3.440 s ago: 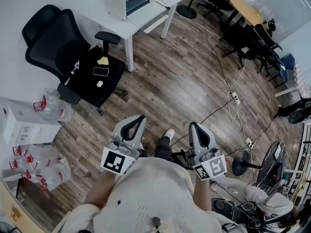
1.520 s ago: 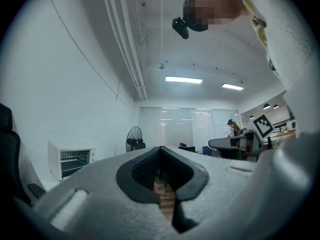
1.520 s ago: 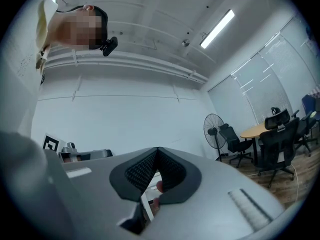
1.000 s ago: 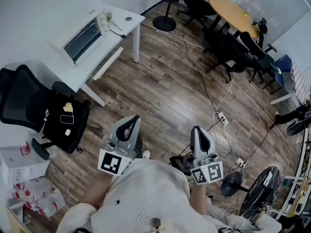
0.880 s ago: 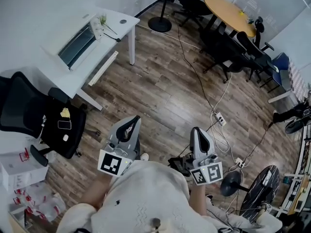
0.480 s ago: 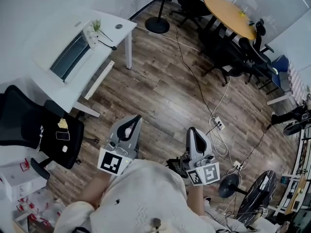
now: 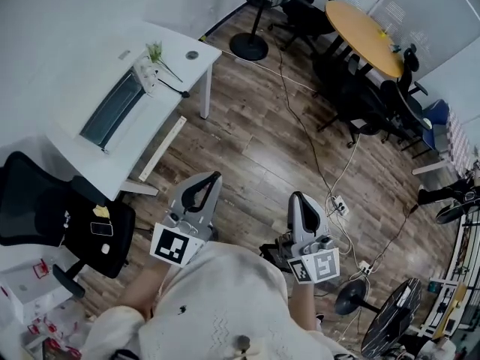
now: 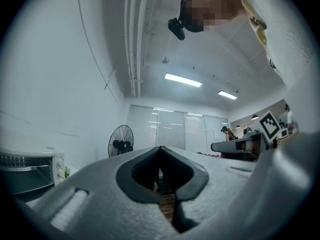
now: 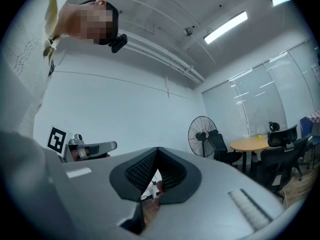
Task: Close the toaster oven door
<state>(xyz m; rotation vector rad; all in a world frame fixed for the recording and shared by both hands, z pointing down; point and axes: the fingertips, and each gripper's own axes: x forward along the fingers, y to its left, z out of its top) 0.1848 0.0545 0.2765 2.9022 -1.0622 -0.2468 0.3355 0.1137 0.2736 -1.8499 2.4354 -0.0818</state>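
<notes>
Chair, one, black, stands far left, just beside the near end of one white desk. Its single toaster oven sits well apart from the two grippers. Left gripper and right gripper each have their jaws closed on nothing. Open wood floor stretches from the desk's edge to a trailing cable. One round table stands far right.
</notes>
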